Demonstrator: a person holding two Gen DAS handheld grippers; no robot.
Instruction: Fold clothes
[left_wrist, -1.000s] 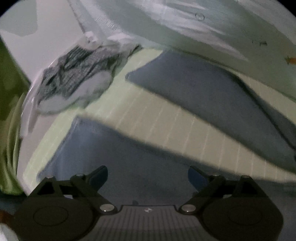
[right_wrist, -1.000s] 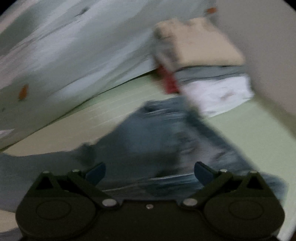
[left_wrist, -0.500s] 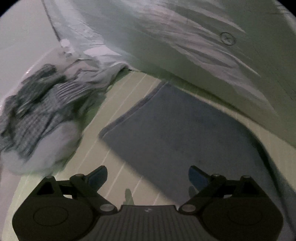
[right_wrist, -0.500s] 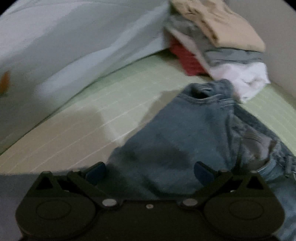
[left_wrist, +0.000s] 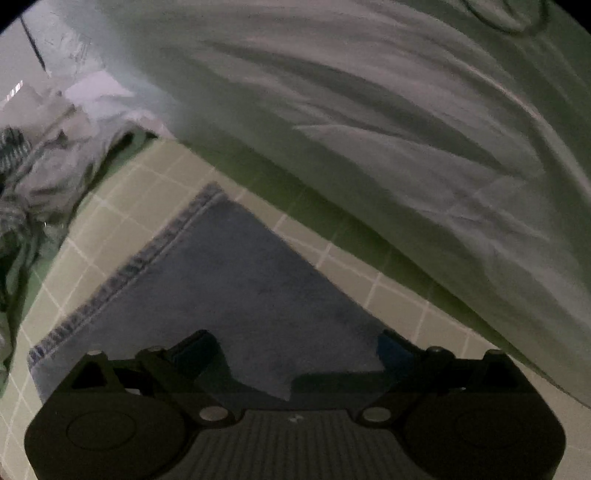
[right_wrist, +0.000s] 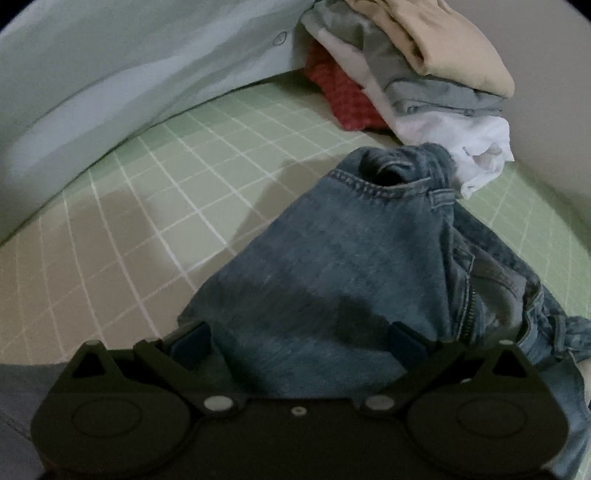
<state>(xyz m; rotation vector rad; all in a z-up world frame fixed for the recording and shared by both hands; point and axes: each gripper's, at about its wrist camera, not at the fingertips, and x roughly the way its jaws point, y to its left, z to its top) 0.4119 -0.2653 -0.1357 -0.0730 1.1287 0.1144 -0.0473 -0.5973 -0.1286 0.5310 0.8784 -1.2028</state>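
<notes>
A pair of blue jeans lies on the green checked sheet. In the left wrist view the hem end of a jeans leg (left_wrist: 229, 280) spreads flat just ahead of my left gripper (left_wrist: 295, 350), which is open and low over the cloth. In the right wrist view the jeans waistband (right_wrist: 388, 184) and zipper fly are bunched up ahead of my right gripper (right_wrist: 299, 343). That gripper is open too, with denim lying between its fingers but not pinched.
A pale blue-grey duvet (left_wrist: 369, 110) runs along the far side in both views. Crumpled striped and grey clothes (left_wrist: 40, 177) lie at the left. A folded stack of beige, grey, white and red garments (right_wrist: 417, 74) sits beyond the waistband.
Both grippers have come lower and closer to the jeans. The left one has closed in on the leg hem; the right one has neared the waist. Both stayed open.
</notes>
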